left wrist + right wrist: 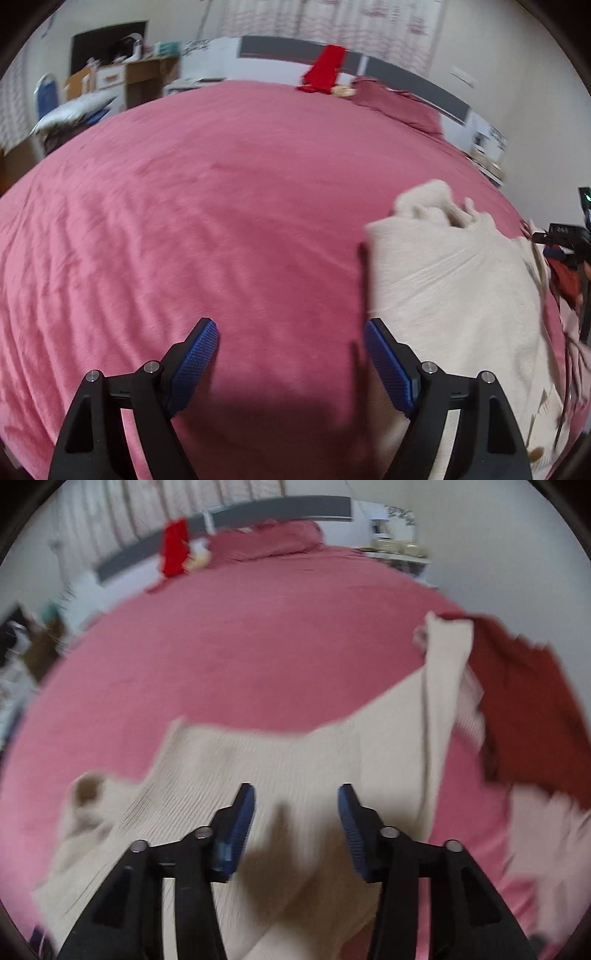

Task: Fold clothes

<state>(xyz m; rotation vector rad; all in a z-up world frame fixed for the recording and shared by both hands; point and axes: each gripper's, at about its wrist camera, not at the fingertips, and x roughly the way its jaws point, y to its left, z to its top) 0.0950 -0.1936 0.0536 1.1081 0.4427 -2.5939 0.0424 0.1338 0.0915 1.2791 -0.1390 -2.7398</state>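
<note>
The cream sweater lay spread on the pink bed, probably flattened for folding. The right tool hovered over it, blue pads apart, gripping nothing. The left tool was spread too, over bare bedding beside it. Motion blur hid the sweater's sleeves, and a rust-red garment overlapped its far edge.

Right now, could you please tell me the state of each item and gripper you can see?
Left gripper: open, holding nothing, over bare bedspread.
Right gripper: open, holding nothing, over the cream garment.
Cream garment: spread out on the bed, rumpled, not yet folded.
Dark red garment: lying crumpled beside the cream one.
Pink bedspread: laid over the bed, lightly wrinkled.
</note>
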